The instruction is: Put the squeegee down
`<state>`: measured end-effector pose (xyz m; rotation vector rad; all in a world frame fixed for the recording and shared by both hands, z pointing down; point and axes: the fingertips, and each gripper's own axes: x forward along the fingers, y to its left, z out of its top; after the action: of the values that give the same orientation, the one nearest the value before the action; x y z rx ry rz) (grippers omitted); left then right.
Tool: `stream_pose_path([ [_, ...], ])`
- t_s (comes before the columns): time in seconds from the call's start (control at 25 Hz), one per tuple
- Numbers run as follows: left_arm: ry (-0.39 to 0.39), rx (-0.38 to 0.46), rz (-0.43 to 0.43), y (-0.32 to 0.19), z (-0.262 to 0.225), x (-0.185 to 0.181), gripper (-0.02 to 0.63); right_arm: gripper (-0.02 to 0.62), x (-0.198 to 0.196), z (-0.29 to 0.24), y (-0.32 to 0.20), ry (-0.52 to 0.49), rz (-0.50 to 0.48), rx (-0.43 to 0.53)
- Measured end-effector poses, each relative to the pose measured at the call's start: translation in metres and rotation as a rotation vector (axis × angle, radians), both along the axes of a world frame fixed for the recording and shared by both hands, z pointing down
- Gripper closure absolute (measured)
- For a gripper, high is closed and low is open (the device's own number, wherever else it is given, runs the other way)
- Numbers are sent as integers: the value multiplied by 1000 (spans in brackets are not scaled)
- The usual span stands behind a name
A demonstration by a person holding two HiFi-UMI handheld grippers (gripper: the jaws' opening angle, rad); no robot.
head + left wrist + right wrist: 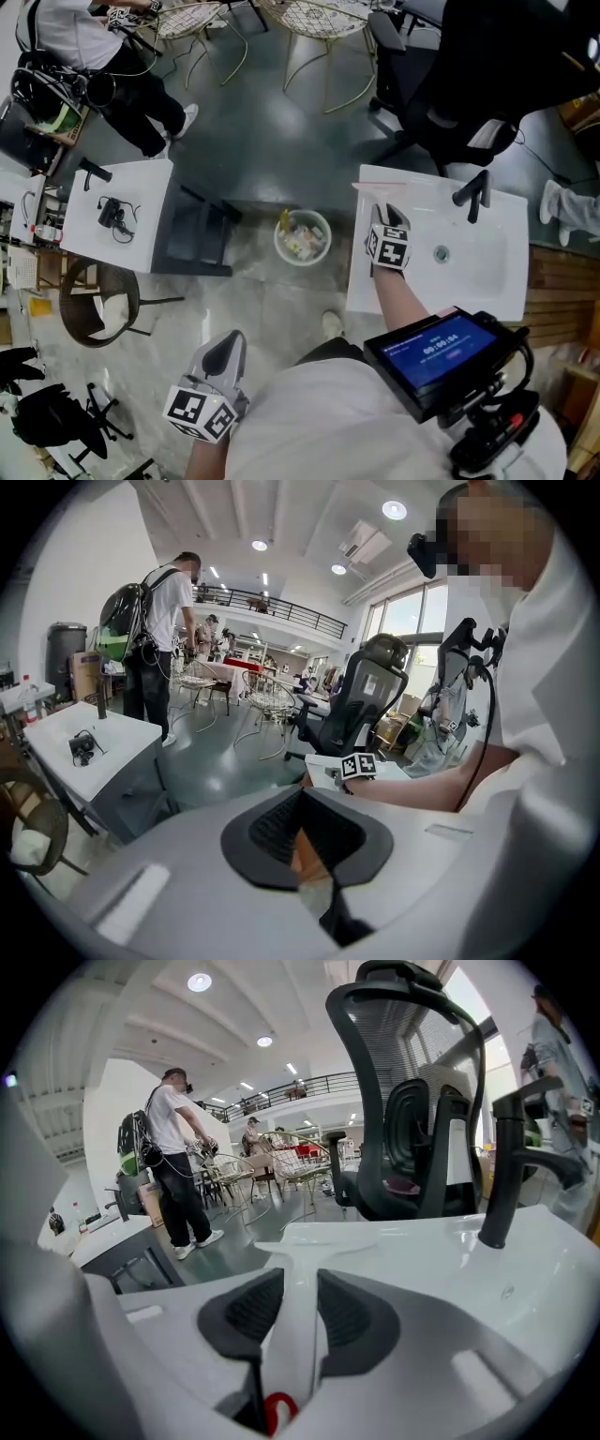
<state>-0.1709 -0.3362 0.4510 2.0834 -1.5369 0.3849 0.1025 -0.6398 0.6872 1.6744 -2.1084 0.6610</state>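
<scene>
Screen unit (441, 352): nearest to my head camera, a dark box with a lit blue display, it sat at my chest above my white shirt.
Floor (281, 141): dark grey and glossy, it ran under everything I could see.
Office chair (469, 75): black, it stood at the far side of the sink.
Sink (487, 281): a white basin unit on my right, with a black tap (473, 195) at its far rim and a drain (441, 253) in the bowl.
Tabletop (141, 239): white, well apart on my left, it carried a small black gadget (114, 214) with a cable.
Bin (277, 242): round and pale, holding scraps, it stood on the floor between tabletop and sink.
Right gripper (386, 216): it hung over the sink's left part. Its jaws stood slightly apart with the handle of the squeegee (302, 1252) between them, and I saw a thin shadow beside one pad.
Left gripper (223, 345): low at my left side over the floor, well away from the sink, with its jaws together at the tips and nothing in them.
Squeegee: white and T-shaped. Its head lay on the sink's far left rim, and its handle ran back between the right jaws.
</scene>
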Motion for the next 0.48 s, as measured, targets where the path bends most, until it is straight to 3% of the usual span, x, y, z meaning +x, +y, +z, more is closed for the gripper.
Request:
stream_pose_path([
  [0.48, -8, -1, 13, 0, 7, 6, 600, 449, -1, 2, 0, -15, -36, 22],
])
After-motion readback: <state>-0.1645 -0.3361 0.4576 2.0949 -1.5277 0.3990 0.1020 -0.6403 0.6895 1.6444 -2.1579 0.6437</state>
